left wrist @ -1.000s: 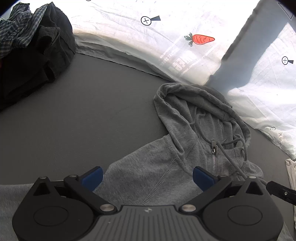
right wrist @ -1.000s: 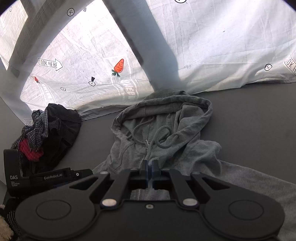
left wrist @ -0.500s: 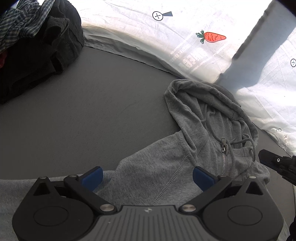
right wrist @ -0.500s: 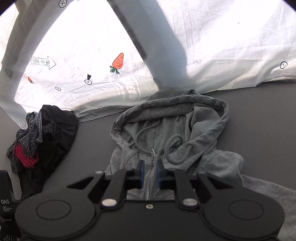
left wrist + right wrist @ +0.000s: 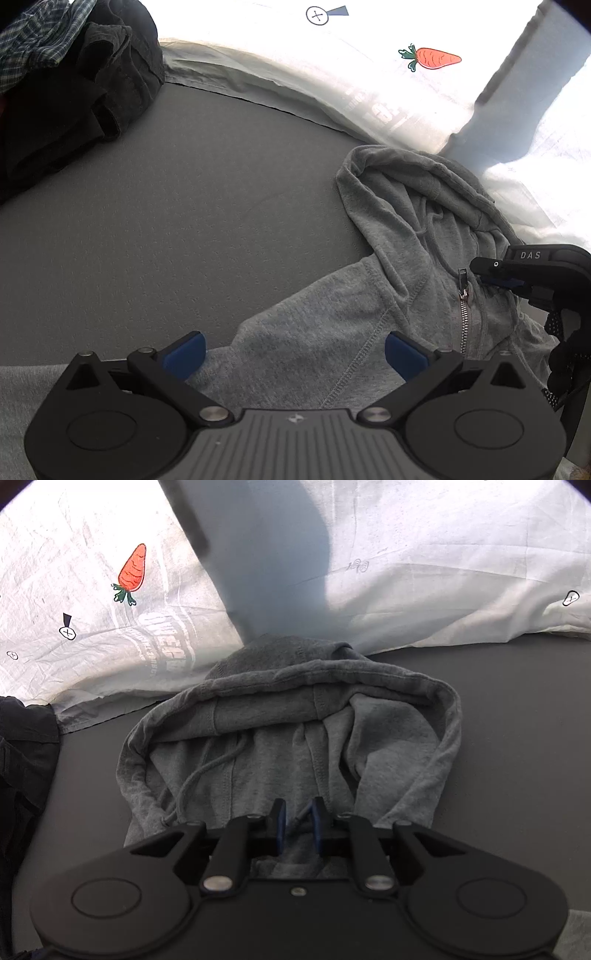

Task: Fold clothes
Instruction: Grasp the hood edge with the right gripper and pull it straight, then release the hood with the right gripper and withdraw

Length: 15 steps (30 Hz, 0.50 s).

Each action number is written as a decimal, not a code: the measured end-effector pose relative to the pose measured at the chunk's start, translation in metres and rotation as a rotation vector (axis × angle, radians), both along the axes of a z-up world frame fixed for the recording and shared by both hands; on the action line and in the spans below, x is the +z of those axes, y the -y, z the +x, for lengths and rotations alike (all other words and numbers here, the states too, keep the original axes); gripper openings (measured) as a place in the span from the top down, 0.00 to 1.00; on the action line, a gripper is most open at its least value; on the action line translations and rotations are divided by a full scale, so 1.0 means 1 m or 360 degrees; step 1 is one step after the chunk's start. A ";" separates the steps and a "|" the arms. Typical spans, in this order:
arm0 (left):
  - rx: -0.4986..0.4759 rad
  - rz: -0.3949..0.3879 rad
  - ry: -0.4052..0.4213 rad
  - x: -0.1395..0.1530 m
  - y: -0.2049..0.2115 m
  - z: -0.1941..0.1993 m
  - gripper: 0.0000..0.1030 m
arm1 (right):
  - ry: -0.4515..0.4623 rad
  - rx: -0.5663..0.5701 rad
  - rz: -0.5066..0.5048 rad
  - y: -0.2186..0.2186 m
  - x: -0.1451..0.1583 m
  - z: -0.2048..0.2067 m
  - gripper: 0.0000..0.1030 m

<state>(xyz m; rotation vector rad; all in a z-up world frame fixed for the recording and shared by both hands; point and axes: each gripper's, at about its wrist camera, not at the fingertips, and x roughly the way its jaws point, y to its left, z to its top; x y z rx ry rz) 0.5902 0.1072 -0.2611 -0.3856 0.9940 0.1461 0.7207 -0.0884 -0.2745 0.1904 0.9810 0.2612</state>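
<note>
Black gripper bodies, blue fingers (image 5: 404, 354), silver screws, "DAS" lettering

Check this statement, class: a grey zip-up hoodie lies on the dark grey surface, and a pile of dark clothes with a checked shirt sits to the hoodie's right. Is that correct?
Not quite. The grey zip-up hoodie does lie on the dark grey surface, but the pile of dark clothes with the checked shirt sits to the hoodie's left, not its right. The left wrist view shows it at the upper left edge.

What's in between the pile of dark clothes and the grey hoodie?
Nothing: only bare grey surface lies between the dark clothes pile and the grey hoodie. The left wrist view shows it best.
</note>
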 end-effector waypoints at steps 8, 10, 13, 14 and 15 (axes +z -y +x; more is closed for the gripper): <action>-0.0003 -0.0004 0.0014 0.005 0.002 -0.003 0.01 | -0.0057 0.0011 0.0018 -0.002 -0.002 0.010 0.96; -0.0001 -0.0004 0.0025 0.008 0.002 -0.005 0.01 | -0.0026 -0.0030 0.0097 0.010 0.003 0.002 0.96; 0.0011 -0.0007 0.0054 0.016 -0.001 -0.010 0.01 | 0.0110 -0.0044 0.0154 0.029 0.025 -0.024 0.96; 0.0018 -0.0011 0.0060 0.018 -0.003 -0.012 0.01 | 0.0154 -0.0041 0.0162 0.035 0.033 -0.035 0.96; 0.0025 -0.0012 0.0066 0.020 -0.004 -0.014 0.01 | 0.0191 -0.0034 0.0171 0.042 0.041 -0.049 0.96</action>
